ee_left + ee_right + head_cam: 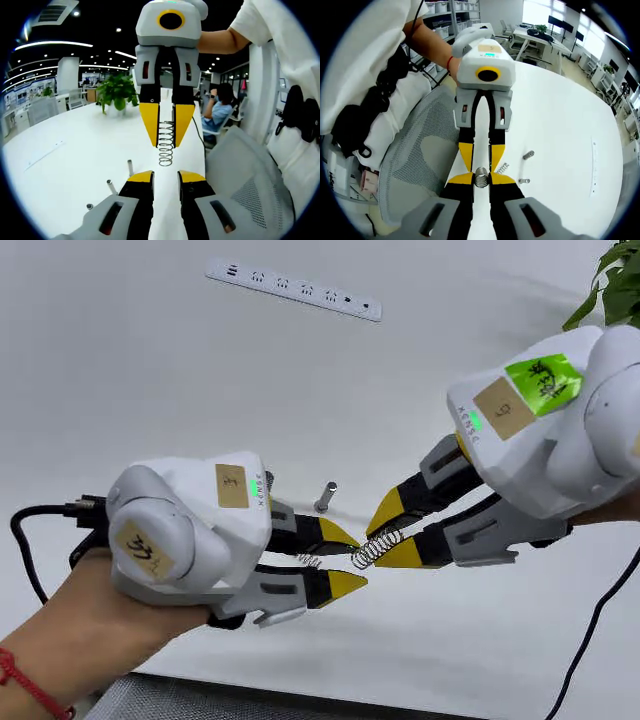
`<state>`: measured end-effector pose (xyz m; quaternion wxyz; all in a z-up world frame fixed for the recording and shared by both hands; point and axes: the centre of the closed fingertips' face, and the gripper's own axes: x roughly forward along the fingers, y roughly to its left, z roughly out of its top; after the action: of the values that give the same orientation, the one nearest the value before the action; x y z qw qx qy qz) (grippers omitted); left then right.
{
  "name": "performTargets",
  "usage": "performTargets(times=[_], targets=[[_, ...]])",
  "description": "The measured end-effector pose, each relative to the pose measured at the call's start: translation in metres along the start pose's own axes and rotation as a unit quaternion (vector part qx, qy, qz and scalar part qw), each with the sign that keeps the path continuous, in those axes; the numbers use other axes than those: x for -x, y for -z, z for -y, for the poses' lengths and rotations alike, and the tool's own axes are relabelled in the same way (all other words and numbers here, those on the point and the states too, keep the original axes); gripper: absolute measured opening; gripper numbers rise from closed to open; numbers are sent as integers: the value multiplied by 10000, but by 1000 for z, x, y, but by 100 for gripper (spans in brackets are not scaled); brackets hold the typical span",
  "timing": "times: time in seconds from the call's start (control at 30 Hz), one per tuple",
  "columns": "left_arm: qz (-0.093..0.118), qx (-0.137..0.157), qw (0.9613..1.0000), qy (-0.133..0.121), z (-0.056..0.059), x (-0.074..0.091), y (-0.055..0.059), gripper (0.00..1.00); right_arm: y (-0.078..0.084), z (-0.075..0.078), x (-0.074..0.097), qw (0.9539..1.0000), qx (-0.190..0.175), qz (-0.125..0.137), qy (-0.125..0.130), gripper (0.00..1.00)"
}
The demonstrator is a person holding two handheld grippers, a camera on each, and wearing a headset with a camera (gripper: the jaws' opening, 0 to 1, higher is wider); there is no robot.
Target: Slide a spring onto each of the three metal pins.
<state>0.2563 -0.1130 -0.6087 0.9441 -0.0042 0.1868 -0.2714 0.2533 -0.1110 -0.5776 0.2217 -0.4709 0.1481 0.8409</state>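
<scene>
My right gripper [374, 548] is shut on a steel spring [375, 548], which sticks out beyond its yellow tips [481, 178]. My left gripper [358, 560] faces it tip to tip, open with nothing between its jaws [166, 176]. In the left gripper view the held spring [166, 150] hangs just ahead of my open jaws. A second spring [502, 167] lies on the white table. Three short metal pins [130, 166] [111, 186] [90, 206] stand bare to the left of the jaws. One pin [325, 497] shows behind the grippers in the head view.
A white power strip [295, 287] lies at the far side of the table. A plant [612, 285] stands at the far right. A grey mesh chair [415, 165] sits at the table's near edge. A black cable [25, 540] trails from the left gripper.
</scene>
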Motion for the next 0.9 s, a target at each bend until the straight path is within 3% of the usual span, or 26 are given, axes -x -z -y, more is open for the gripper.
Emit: performTargets(times=[0.2, 0.5, 0.6, 0.9], targets=[[63, 122, 9992, -373, -16, 23, 10, 34, 2, 23, 7, 9993, -294, 24, 243, 12], [158, 257, 9942, -1035, -47, 59, 28, 61, 14, 76, 8, 9933, -694, -267, 886, 12], [256, 297, 9925, -1161, -53, 67, 30, 69, 19, 86, 1, 9920, -771, -360, 936, 12], [379, 335, 9914, -1204, -57, 74, 35, 92, 37, 101, -29, 9900, -924, -624, 868, 12]])
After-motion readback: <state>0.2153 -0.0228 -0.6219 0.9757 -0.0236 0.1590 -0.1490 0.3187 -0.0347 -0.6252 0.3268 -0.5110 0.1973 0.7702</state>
